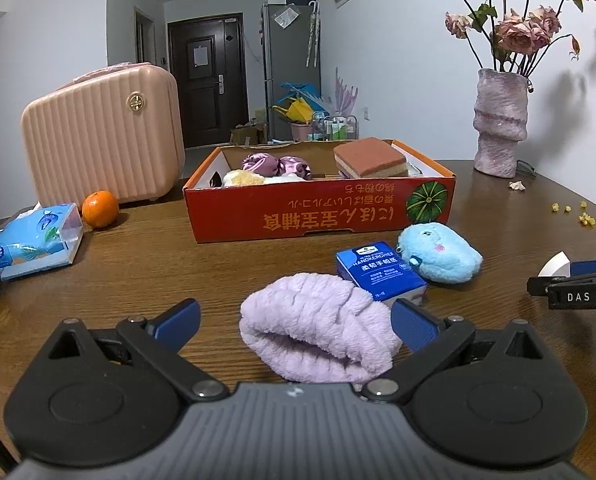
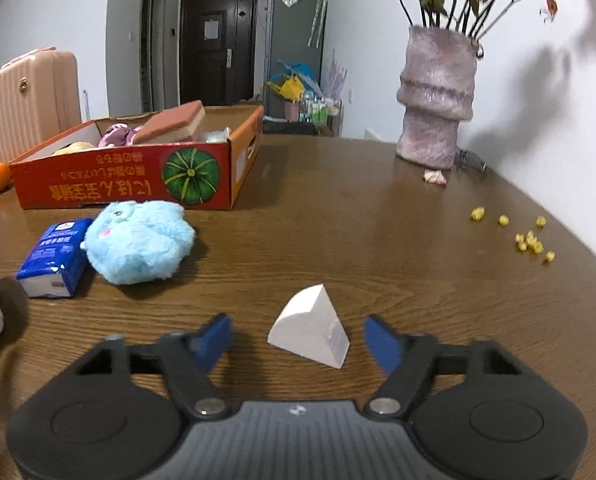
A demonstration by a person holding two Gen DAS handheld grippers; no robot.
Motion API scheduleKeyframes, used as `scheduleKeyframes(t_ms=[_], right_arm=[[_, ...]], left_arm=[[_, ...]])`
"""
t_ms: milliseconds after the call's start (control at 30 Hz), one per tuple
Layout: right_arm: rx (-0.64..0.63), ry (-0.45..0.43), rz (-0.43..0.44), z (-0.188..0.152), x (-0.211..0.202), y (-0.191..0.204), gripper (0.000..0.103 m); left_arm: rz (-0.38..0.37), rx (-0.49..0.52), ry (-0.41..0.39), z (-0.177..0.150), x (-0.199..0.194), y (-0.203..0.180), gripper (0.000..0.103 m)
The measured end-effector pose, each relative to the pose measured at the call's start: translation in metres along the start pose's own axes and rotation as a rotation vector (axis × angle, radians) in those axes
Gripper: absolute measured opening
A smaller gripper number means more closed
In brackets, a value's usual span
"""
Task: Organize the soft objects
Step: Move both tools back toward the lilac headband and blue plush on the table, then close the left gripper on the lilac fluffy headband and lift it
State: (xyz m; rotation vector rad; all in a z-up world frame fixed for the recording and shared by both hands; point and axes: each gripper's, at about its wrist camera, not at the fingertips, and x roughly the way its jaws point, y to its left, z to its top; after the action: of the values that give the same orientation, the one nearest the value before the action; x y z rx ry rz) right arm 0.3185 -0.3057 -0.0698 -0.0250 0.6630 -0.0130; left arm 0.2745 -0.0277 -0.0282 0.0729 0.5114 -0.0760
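Note:
A fluffy lilac cloth bundle (image 1: 318,332) lies on the wooden table (image 1: 158,264) between the fingers of my left gripper (image 1: 294,322), which is open; the right pad sits close against it and the left pad stands apart. A white wedge-shaped sponge (image 2: 310,330) lies between the blue pads of my right gripper (image 2: 298,338), which is open with gaps on both sides. A blue plush toy (image 2: 138,242) and a blue handkerchief pack (image 2: 54,258) lie in front of the red cardboard box (image 2: 98,190). The box holds a brown-and-yellow sponge (image 1: 370,158) and purple scrunchies (image 1: 276,164).
A pink ribbed case (image 1: 102,136), an orange (image 1: 100,208) and a tissue pack (image 1: 34,240) stand at the left. A lilac vase (image 2: 436,96) of dried roses stands at the back right, with small yellow bits (image 2: 530,240) scattered near the table's right edge.

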Motion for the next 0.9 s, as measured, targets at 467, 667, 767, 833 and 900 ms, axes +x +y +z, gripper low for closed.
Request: scheduleKeyframes(t_ms=[467, 667, 767, 833, 900], right_arm=[[-0.015, -0.121, 0.053, -0.002, -0.020, 0.005, 0.027], [-0.045, -0.167, 0.086, -0.003, -0.030, 0.013, 0.025], [-0.051, -0.173, 0.089, -0.004, -0.032, 0.016, 0.025], [-0.049, -0.178, 0.093, -0.004, -0.034, 0.017, 0.025], [-0.049, -0.180, 0.093, -0.005, -0.035, 0.018, 0.026]], left_arm=[[-0.001, -0.002, 0.001, 0.000, 0.000, 0.001, 0.103], [-0.001, -0.003, 0.000, 0.000, 0.001, 0.001, 0.103], [-0.008, -0.004, -0.001, -0.001, 0.001, 0.001, 0.103], [-0.018, -0.002, -0.003, 0.000, 0.003, 0.001, 0.103], [-0.027, 0.002, 0.002, 0.000, 0.006, 0.001, 0.103]])
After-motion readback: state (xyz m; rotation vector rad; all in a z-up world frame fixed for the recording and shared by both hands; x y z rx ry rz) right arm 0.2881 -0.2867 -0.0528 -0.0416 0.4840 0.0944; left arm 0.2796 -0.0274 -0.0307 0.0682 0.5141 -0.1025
